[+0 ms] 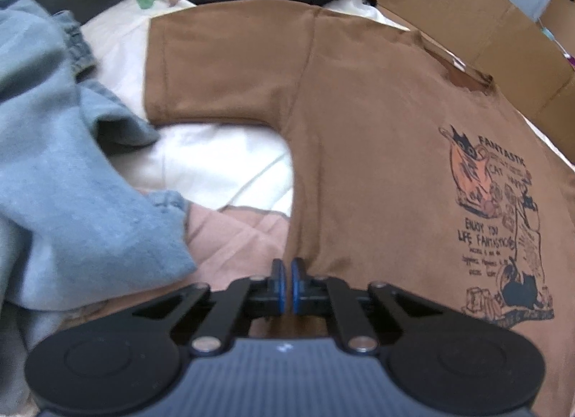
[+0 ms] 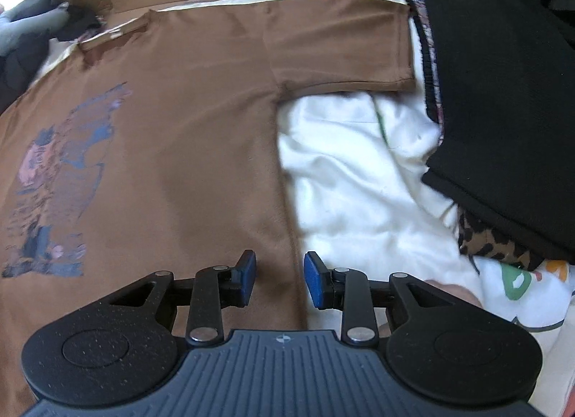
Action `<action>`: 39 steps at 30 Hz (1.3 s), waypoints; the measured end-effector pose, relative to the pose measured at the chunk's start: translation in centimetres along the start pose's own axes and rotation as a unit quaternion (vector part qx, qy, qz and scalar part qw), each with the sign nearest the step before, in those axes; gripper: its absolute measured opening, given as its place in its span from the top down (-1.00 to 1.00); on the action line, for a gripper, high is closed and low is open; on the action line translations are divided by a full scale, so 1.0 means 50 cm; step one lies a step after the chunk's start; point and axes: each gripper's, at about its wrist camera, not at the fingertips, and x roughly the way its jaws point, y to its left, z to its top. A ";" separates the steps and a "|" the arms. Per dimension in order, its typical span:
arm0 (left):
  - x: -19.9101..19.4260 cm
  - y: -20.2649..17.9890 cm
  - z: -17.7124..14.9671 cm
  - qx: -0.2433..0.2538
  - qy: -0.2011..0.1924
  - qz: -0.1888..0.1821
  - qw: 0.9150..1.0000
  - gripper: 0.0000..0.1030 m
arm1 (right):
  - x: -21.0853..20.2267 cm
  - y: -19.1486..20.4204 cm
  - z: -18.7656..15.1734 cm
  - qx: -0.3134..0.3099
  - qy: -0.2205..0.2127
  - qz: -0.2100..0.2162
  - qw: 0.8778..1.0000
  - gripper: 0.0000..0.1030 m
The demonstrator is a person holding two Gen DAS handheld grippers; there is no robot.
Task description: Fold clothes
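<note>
Nearest to me, the left gripper [image 1: 287, 282] has its blue pads pressed together right at the side edge of the brown T-shirt [image 1: 377, 165], low on the body below the sleeve. It looks clenched on that hem edge, though the pinch itself is too tight and too blurred for me to swear there is cloth between the pads. On the other side, the right gripper [image 2: 280, 278] hovers with its jaws spread apart, straddling the shirt's opposite side edge, one pad over brown fabric and the other over the white bedding [image 2: 359, 183]; it holds nothing.

The shirt lies spread flat, print side up, on that bedding. Both short sleeves stick straight out to the sides, the left sleeve [image 1: 222, 64] and the right sleeve [image 2: 341, 54] alike, and no part of the body is doubled over. So as far as folding goes, I judge this garment is laid out and smoothed but has no fold in it as it lies; sleeves and body are all left to bring in.

Its long axis runs away from the grippers: lower body near, collar [image 1: 463, 72] far, toward the cardboard [image 1: 485, 14] beyond. The cat graphic [image 1: 503, 223] reads upright from the near end.

Around it, a light blue garment [image 1: 54, 165] is heaped to the left, and a black folded garment [image 2: 503, 111] sits to the right.
</note>
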 end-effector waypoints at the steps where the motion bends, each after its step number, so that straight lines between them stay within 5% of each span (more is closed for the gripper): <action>1: -0.001 0.002 -0.002 0.000 -0.001 0.001 1.000 0.92 | 0.004 -0.005 0.002 0.006 0.001 -0.001 1.000 0.30; 4: -0.005 0.002 -0.003 0.009 -0.005 0.011 1.000 0.93 | 0.015 -0.009 0.002 0.002 0.010 0.004 1.000 0.30; 7: -0.009 0.005 -0.002 0.001 -0.007 0.017 1.000 0.93 | 0.015 -0.005 0.003 -0.015 0.015 0.002 1.000 1.00; 24: -0.030 0.027 -0.009 0.005 0.041 0.015 0.999 0.83 | 0.017 -0.010 0.009 -0.018 0.034 -0.022 0.999 0.98; 27: -0.051 0.029 -0.027 0.023 0.049 0.008 0.998 0.82 | -0.005 -0.025 0.004 0.006 0.033 -0.018 0.999 0.77; 39: -0.126 0.051 -0.079 0.021 0.056 -0.009 0.998 0.65 | -0.114 -0.063 -0.074 0.054 0.015 -0.001 0.998 0.68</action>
